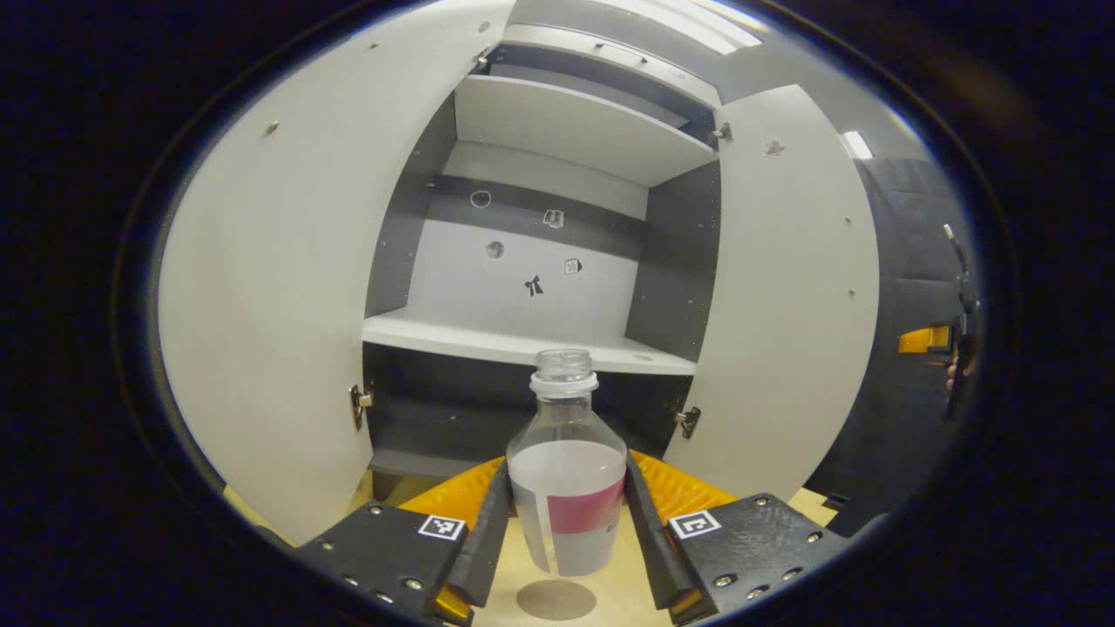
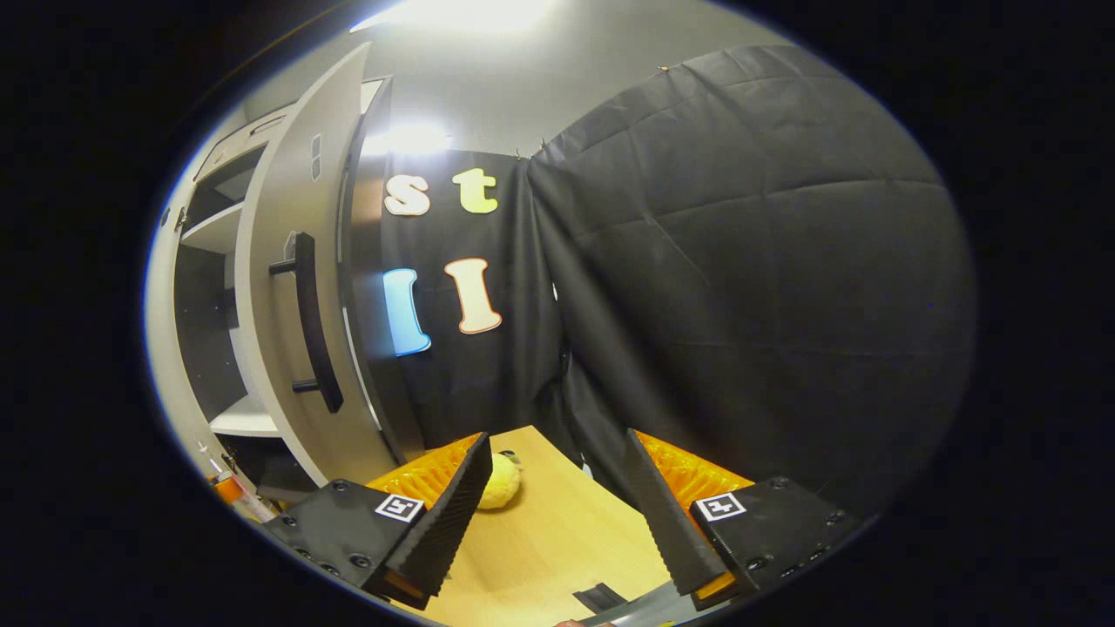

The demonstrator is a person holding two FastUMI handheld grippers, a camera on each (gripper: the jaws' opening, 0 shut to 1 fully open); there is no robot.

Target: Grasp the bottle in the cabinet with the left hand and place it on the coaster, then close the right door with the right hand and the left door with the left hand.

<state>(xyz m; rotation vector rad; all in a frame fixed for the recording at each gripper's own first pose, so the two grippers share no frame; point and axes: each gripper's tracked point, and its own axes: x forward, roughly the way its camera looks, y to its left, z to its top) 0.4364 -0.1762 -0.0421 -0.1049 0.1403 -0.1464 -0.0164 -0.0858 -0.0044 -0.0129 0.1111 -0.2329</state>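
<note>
Left gripper view: the left gripper (image 1: 566, 522) pinches one uncapped bottle (image 1: 566, 488) between its two fingers, above one round coaster (image 1: 556, 599), before one cabinet (image 1: 540, 261) with two doors open. Right gripper view: the right gripper (image 2: 557, 514) is spread with nothing between its fingers, near the right door (image 2: 287, 287) with one handle (image 2: 312, 322).

I see even, fairly bright light from overhead in the left gripper view: a ceiling strip (image 1: 697, 26) glows near the top, and the cabinet (image 1: 540, 287) interior reads clearly. In the right gripper view, a ceiling lamp (image 2: 462, 13) blows out to white glare, while the black cloth (image 2: 740, 261) stays dim. Fisheye bending curves both doors; edges soften slightly.
</note>
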